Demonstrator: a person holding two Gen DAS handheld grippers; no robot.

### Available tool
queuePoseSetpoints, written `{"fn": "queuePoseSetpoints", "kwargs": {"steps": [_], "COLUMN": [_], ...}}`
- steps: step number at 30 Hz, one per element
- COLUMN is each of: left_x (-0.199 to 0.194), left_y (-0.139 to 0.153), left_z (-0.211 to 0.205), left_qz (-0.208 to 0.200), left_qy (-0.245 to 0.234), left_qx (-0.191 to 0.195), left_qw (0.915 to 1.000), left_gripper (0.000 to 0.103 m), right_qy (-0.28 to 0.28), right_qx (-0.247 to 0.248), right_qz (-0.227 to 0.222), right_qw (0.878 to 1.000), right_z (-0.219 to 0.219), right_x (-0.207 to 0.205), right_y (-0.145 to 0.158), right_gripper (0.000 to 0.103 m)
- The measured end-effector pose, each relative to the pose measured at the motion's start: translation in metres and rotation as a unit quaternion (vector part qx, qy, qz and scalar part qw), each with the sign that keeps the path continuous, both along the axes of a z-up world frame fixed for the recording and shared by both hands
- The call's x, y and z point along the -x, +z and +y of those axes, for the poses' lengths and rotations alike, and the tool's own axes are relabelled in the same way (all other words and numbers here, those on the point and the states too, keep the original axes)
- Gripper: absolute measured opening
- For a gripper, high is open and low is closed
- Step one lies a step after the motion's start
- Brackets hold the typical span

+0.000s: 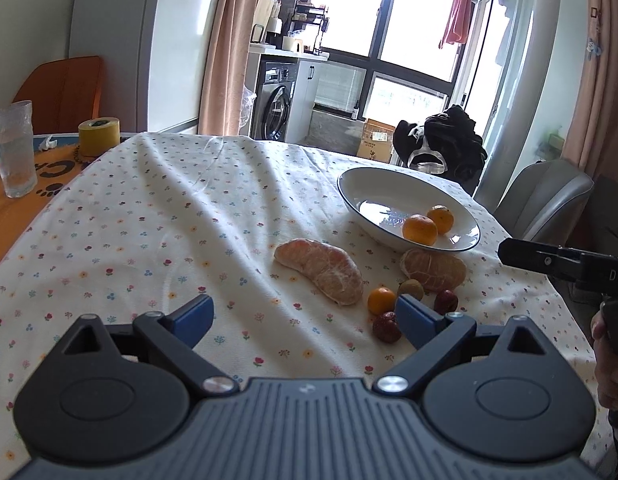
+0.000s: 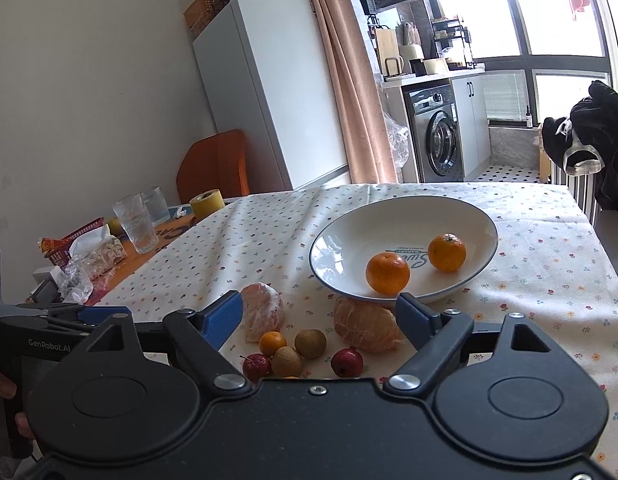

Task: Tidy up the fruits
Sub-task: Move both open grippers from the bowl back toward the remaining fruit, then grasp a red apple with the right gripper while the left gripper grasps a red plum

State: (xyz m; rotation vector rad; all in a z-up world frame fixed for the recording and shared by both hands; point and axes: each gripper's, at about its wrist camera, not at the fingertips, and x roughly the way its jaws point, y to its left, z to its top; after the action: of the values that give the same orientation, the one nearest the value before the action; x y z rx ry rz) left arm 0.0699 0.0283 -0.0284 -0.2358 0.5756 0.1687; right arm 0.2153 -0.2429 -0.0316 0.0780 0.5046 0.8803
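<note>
While both tools [image 2: 319, 314] gape, bowl [image 2: 337, 236] near fruit

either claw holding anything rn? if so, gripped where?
Nothing held. The left claw and right claw are both open and empty above the floral tablecloth, with loose fruit beyond.

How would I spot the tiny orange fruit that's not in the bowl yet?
Find the white bowl on the flowered tablecloth. In the loose cluster before it lies the small orange fruit, beside a peeled segment. It alone there is bright orange; its neighbours are brown or red.
</note>
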Motion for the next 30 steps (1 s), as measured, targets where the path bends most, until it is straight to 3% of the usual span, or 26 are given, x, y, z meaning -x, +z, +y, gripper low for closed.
{"fn": "queuePoseSetpoints", "kwargs": {"steps": [14,18,24,30], "left_x": [0.001,-0.001,-0.011,-0.027], "left_y": [-0.016,-0.019,-0.026,-0.033], "left_z": [-0.009,-0.015,-0.028,-0.034], "left_qz": [-0.002,-0.005,0.006,0.027], "left_qy": [-0.035,-0.047,-0.074,-0.089], "left_qx": [0.009,0.008,0.001,0.003], "left_qw": [0.9993,0.9989,0.9972,0.9956], "left_gripper": [0.094,0.093,0.082,0.062], "right_qy": [0.019,0.03,0.028,0.013], "right_qx": [0.022,0.027,0.034,0.04], "right_qz": [0.0,0.006,0.013,0.028], "right_qw": [1.0,0.999,0.999,0.999], "right_z": [-0.001,0.0,0.0,-0.001], "right_x": [0.02,0.025,0.025,0.015], "right_y": [-0.01,-0.017,-0.027,-0.037], "right_gripper": [0.082,0.077,0.069,0.058]}}
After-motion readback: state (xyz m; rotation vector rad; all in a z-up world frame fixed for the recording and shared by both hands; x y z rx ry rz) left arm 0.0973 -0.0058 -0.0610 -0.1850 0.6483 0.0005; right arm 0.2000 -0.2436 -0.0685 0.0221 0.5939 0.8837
